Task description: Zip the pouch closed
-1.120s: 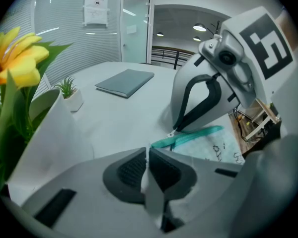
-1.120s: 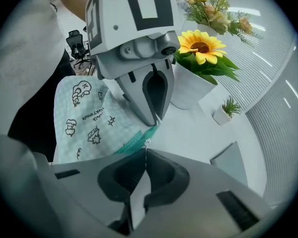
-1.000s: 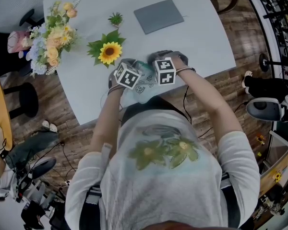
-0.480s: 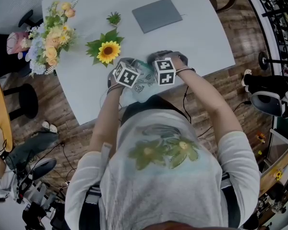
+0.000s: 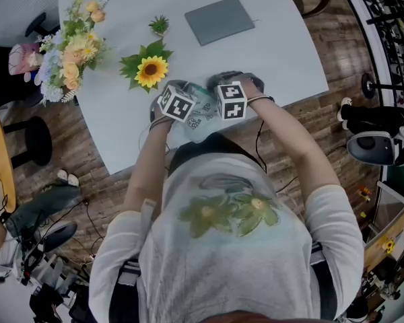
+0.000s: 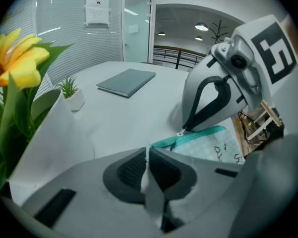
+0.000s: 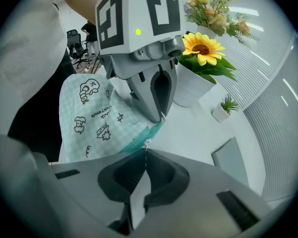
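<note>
1. Where the surface (image 5: 269, 59) ends nearest the person, the pouch (image 5: 198, 116) lies; contents unseen. A white pot (image 7: 188, 90) holds a sunflower (image 7: 201, 47).
2. Left fingers (image 6: 126, 170) pinch the pouch's end; right fingers (image 7: 124, 175) clamp its zip pull (image 7: 146, 143).

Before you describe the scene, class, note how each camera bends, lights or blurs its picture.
Head view: even light, the white table is almost washed out. Left gripper view: round fisheye with black corners, the near sunflower is soft. Right gripper view: same dark rim, the window blinds curve, the pouch print is sharp.
</note>
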`<state>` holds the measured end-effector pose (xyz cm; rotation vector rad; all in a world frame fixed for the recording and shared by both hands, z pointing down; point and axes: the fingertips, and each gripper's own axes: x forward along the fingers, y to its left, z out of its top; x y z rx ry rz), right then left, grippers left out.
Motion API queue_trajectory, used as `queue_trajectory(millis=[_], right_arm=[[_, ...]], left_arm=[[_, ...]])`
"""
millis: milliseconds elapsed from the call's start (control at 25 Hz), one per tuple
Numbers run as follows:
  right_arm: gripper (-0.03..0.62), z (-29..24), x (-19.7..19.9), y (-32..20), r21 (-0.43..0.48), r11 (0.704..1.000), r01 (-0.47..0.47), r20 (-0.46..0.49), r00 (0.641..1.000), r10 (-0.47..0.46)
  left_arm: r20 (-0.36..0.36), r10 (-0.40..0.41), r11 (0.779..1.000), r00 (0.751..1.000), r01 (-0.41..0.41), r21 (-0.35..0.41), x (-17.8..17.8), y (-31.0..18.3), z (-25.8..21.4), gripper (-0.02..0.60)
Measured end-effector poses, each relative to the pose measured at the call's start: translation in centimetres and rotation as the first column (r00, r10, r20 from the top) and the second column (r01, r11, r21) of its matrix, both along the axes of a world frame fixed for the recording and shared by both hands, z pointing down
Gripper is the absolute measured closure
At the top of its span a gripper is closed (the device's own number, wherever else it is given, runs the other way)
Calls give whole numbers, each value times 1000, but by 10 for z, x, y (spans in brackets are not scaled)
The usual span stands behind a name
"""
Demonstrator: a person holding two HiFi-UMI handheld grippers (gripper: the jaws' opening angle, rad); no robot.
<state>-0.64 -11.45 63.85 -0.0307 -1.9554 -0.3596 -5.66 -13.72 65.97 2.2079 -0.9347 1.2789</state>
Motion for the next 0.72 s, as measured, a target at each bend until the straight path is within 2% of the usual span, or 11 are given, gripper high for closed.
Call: queue_trajectory(millis=[720], right_arm=[[577,1,7,4,6,1000,-5,-22,1000,5]], left_arm=[[6,1,1000,1000,-1,10,0,0,0,555]])
